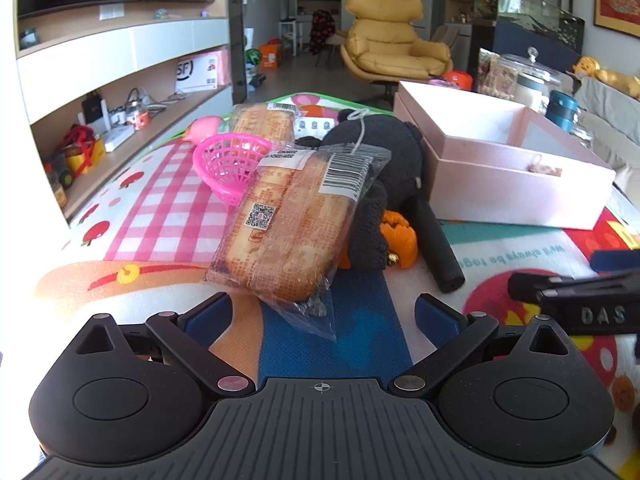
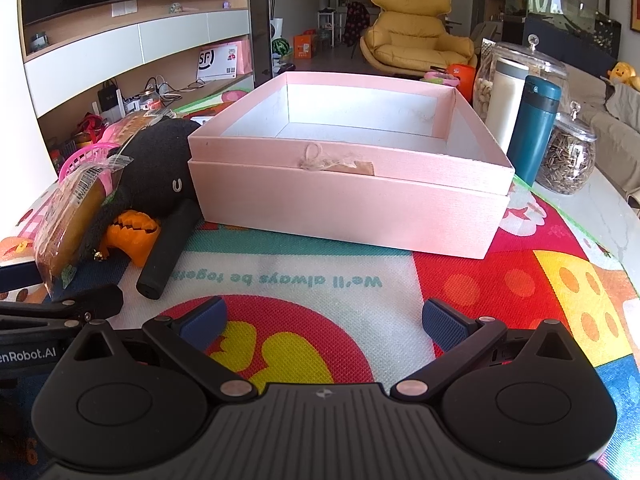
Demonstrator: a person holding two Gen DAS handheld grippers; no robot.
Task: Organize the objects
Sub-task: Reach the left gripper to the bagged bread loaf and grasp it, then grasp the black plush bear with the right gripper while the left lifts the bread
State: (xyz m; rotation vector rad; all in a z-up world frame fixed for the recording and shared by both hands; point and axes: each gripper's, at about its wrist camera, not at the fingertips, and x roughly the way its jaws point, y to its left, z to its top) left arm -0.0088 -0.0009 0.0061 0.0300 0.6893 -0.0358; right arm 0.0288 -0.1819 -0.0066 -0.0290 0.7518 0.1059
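Observation:
A wrapped bread loaf (image 1: 284,228) leans against a black plush toy (image 1: 380,152) straight ahead of my left gripper (image 1: 320,316), which is open and just short of the wrapper's tail. A second bread pack (image 1: 262,122) lies behind a pink basket (image 1: 230,162). An orange toy (image 1: 398,236) and a black cylinder (image 1: 438,248) rest beside the plush. The open pink box (image 2: 352,184) stands before my right gripper (image 2: 322,320), open and holding nothing. In the right wrist view the plush (image 2: 158,152), loaf (image 2: 68,224) and cylinder (image 2: 168,246) lie left.
Everything sits on a colourful play mat (image 2: 500,280). A teal bottle (image 2: 536,128), a seed jar (image 2: 566,156) and a large lidded jar (image 2: 508,80) stand right of the box. Shelving (image 1: 100,120) runs along the left; a yellow armchair (image 1: 394,40) stands far behind.

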